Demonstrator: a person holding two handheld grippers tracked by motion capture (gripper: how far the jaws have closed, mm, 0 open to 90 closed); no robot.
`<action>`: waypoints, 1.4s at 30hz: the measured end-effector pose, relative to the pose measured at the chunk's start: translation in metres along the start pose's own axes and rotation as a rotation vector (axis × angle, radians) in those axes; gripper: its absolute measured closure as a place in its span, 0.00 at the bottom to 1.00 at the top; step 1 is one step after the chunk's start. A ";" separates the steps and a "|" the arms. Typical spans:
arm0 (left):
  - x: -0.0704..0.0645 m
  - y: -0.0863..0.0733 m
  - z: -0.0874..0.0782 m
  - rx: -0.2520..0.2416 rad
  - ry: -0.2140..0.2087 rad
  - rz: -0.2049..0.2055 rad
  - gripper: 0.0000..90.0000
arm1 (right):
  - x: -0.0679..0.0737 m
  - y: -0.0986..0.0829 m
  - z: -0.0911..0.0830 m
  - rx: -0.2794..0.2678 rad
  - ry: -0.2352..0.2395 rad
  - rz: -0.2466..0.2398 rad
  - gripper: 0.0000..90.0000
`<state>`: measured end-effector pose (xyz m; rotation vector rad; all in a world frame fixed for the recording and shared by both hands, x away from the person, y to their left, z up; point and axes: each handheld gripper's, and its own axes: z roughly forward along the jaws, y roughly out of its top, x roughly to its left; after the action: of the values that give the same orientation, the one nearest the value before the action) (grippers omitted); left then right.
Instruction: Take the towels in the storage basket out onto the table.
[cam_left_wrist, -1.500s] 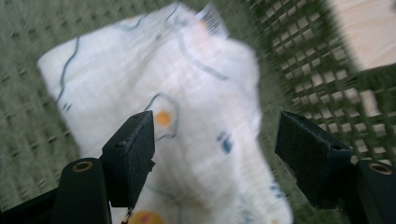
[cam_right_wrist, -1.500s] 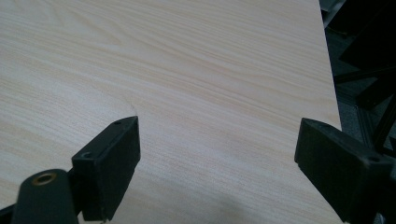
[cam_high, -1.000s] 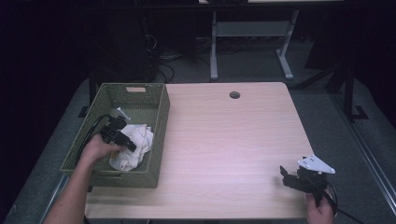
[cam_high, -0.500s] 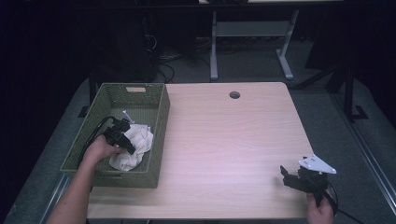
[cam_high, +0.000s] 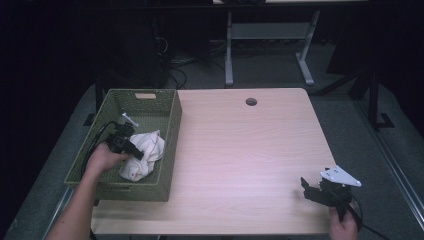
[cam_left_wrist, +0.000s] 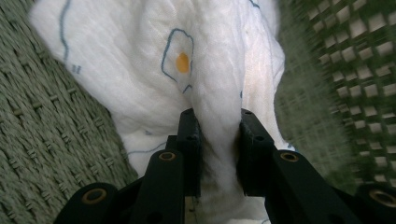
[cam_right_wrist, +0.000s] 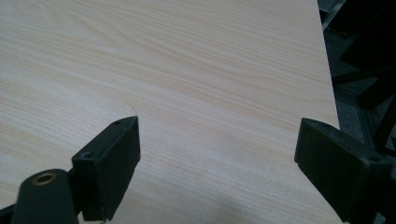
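A white cloth with small blue and orange prints lies crumpled inside the green woven basket at the table's left. My left gripper reaches down into the basket and is shut on a fold of that cloth, which bulges between the jaws of the left gripper. At the table's near right corner my right gripper hovers low over bare wood. In its own view the right gripper stands wide open with nothing between its jaws.
The light wooden table has a round cable hole near its far edge. A metal desk frame and cables stand on the dark floor beyond. The table's right edge runs close to my right gripper.
My left gripper has shifted slightly toward me and to the right within the basket, drawing the cloth with it. The right gripper has stayed put.
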<state>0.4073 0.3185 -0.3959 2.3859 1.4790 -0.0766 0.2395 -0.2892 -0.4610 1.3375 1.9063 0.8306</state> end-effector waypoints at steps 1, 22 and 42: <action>0.001 -0.001 -0.004 -0.021 -0.014 -0.007 0.81 | 0.000 0.000 0.000 0.001 -0.001 -0.005 0.15; 0.006 -0.025 -0.053 -0.267 -0.177 -0.047 0.81 | 0.002 0.001 0.000 0.002 -0.006 0.000 0.15; 0.001 -0.030 -0.084 -0.375 -0.256 -0.052 0.81 | 0.001 0.001 0.000 -0.001 -0.008 0.005 0.15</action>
<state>0.3708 0.3577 -0.3245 1.9598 1.3050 -0.1027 0.2399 -0.2880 -0.4605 1.3427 1.8972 0.8280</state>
